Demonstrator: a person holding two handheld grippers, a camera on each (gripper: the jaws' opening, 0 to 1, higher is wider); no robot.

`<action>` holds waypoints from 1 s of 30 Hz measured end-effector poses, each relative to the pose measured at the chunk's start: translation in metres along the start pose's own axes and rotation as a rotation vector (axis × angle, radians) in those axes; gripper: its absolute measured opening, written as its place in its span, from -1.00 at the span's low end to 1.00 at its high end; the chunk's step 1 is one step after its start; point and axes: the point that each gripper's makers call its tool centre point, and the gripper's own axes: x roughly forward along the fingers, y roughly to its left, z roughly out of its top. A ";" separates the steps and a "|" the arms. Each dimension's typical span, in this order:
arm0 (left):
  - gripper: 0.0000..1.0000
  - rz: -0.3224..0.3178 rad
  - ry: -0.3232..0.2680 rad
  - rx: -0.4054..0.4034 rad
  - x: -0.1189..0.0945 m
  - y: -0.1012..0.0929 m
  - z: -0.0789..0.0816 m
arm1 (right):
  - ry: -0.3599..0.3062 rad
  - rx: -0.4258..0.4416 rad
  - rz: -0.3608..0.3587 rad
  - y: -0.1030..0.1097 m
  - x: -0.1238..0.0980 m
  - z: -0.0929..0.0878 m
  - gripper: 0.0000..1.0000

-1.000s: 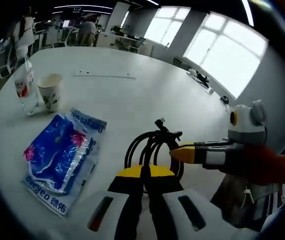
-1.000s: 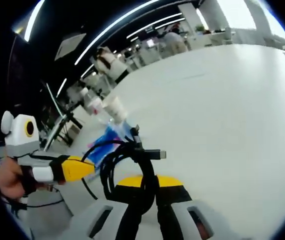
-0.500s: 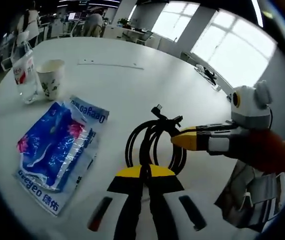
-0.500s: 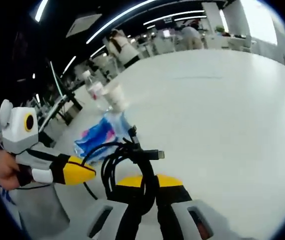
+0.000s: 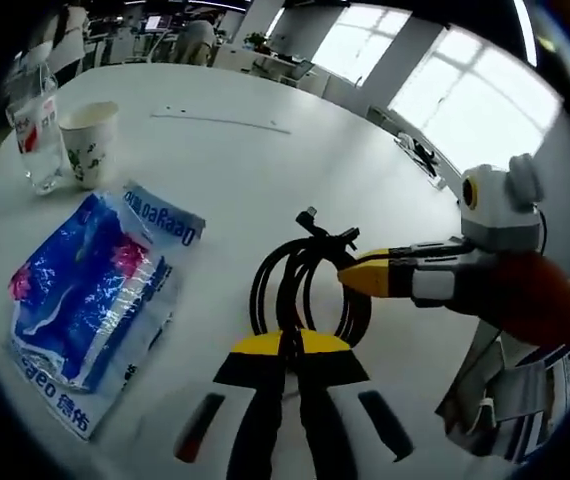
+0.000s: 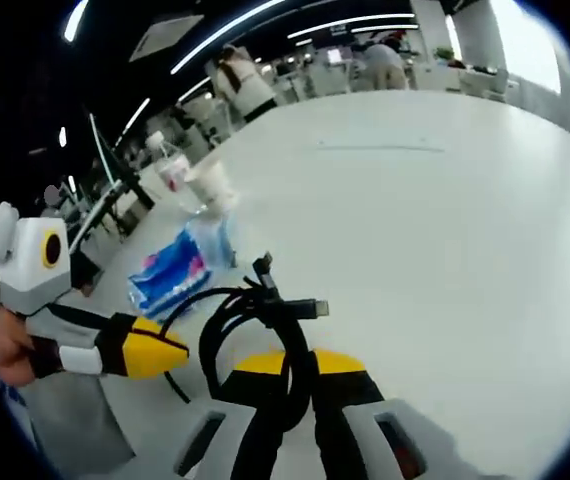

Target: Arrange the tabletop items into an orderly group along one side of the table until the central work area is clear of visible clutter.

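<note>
Both grippers, left (image 5: 287, 345) and right (image 6: 295, 362), clamp one glossy black coiled cable (image 5: 305, 290) with loose plug ends.

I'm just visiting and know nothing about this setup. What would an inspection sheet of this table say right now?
Surface: white table, mostly bare.
Job's things: blue snack bag lying flat; paper cup upright beside a clear water bottle near the table edge.
Clutter: nothing else seen on the table.
Grippers: left gripper shut on the black cable coil; right gripper shut on the same coil, its yellow tip showing in the left gripper view.
Cables: one coiled black cable with loose plug ends, held between both grippers.
Surroundings: office with large windows, desks and people behind.
</note>
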 end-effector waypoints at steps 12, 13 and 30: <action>-0.99 0.007 -0.011 -0.059 0.013 0.006 0.008 | 0.017 0.003 -0.028 -0.011 0.015 0.010 -0.88; -0.99 0.008 -0.011 -0.065 0.015 0.007 0.008 | 0.017 0.004 -0.030 -0.011 0.017 0.011 -0.88; -0.89 -0.021 0.003 -0.046 0.021 0.003 0.009 | 0.015 0.027 -0.024 -0.018 0.028 0.014 -0.85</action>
